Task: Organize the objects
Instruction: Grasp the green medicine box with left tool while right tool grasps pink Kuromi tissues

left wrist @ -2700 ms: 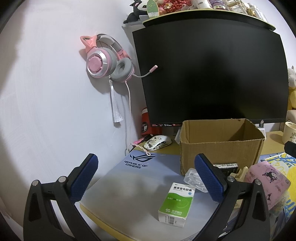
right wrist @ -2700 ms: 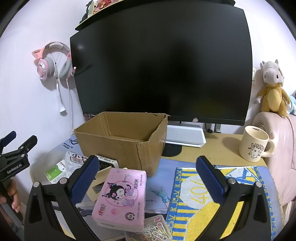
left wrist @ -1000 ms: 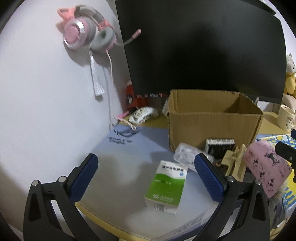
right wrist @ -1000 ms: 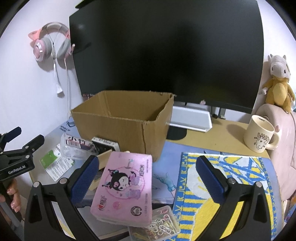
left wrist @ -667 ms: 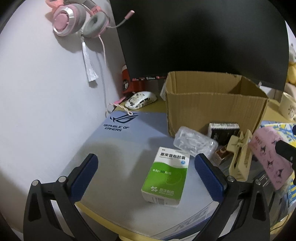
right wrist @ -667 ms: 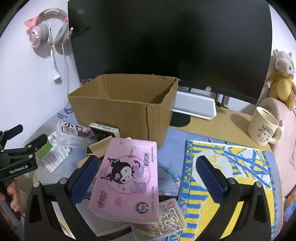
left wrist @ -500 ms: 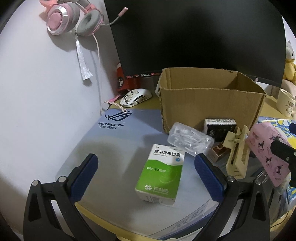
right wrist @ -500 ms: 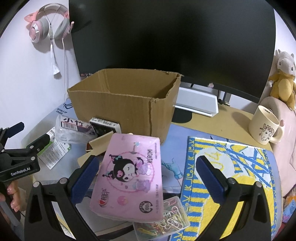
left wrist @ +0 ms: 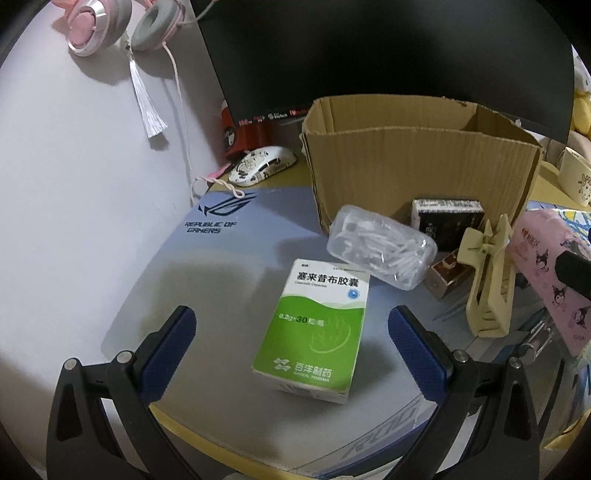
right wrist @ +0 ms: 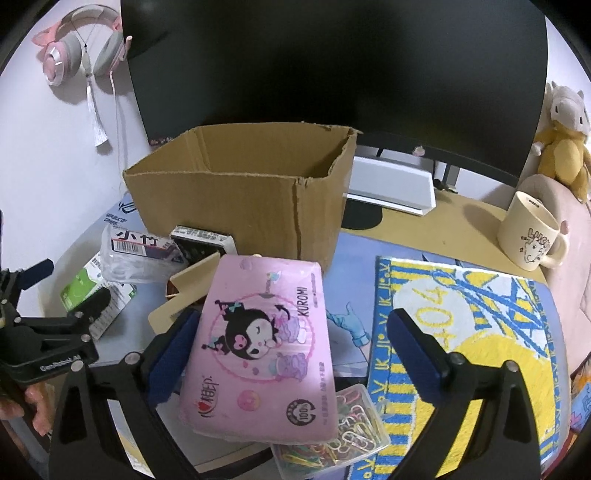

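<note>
My left gripper [left wrist: 291, 338] is open, its fingers either side of a green and white medicine box [left wrist: 314, 328] lying on the grey mouse mat [left wrist: 207, 258]. My right gripper [right wrist: 291, 345] is open over a pink Kuromi tissue pack [right wrist: 264, 343], whose left edge is near the left finger. An open cardboard box [right wrist: 243, 195] stands behind; it also shows in the left wrist view [left wrist: 417, 162]. A clear plastic case [left wrist: 380, 245], a black packet [left wrist: 447, 218] and a beige hair claw clip [left wrist: 487, 280] lie in front of it.
A box of coloured paper clips [right wrist: 332, 432] lies under the tissue pack. A yellow and blue towel [right wrist: 461, 332], a cream mug [right wrist: 528, 232], a plush toy [right wrist: 565, 144] and a black monitor [right wrist: 332, 66] are to the right and behind. A mouse [left wrist: 262, 166] and pink headphones [left wrist: 110, 26] are at the left.
Both grippers have tilted down and moved closer to the desk. The medicine box now sits between my left fingers and the tissue pack fills more of the right view.
</note>
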The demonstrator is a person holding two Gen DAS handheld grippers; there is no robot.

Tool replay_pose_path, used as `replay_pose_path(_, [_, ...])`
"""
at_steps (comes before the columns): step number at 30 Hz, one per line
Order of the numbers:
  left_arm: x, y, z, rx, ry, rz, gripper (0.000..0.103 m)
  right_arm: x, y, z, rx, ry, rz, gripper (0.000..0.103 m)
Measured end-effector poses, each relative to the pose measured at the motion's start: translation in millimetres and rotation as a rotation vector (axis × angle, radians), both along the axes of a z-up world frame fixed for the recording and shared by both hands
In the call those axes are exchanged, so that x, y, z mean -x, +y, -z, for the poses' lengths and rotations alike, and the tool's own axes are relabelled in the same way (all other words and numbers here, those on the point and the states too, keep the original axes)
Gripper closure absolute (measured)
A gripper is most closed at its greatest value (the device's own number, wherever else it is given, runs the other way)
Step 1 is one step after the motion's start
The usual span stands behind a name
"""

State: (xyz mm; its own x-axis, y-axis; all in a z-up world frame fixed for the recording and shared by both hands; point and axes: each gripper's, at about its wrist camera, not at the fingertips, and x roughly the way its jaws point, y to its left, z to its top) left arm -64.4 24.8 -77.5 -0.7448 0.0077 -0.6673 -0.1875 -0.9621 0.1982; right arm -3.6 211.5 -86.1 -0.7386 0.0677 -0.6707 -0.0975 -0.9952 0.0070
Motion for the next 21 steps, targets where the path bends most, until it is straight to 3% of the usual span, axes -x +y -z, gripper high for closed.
replay_pose_path(2, [-0.1, 1.1, 1.5, -0.006, -0.010, 0.011, 0.000, 0.2, -2.3, 0.9, 0.008, -0.012, -0.004, 0.000])
replay_pose_path(5, [-0.9, 4.9, 3.4, 0.000, -0.014, 0.025, 0.003, 0.2, -4.8, 2.0, 0.012, -0.029, -0.013, 0.013])
replay_pose_path(8, [1.7, 7.0, 6.6, 0.004, -0.026, 0.029, 0.014, 1.7, -7.6, 3.6, 0.021, -0.046, -0.027, 0.023])
replay_pose_path(9, [2.5, 6.9, 7.7, 0.002, -0.031, 0.032, 0.024, 2.1, -8.3, 4.3, 0.025, -0.049, -0.033, 0.029])
replay_pose_path(10, [3.4, 6.7, 9.2, -0.004, -0.037, 0.037, 0.044, 2.5, -9.0, 5.0, 0.027, -0.052, -0.033, 0.032])
replay_pose_path(13, [3.5, 3.7, 8.4, -0.030, -0.039, 0.035, 0.056, 1.4, -9.4, 4.1, 0.023, -0.044, -0.029, 0.032])
replay_pose_path(21, [-1.5, -12.3, -5.5, -0.083, -0.004, -0.002, 0.058, -5.8, -5.2, -4.4, 0.054, 0.004, -0.035, 0.032])
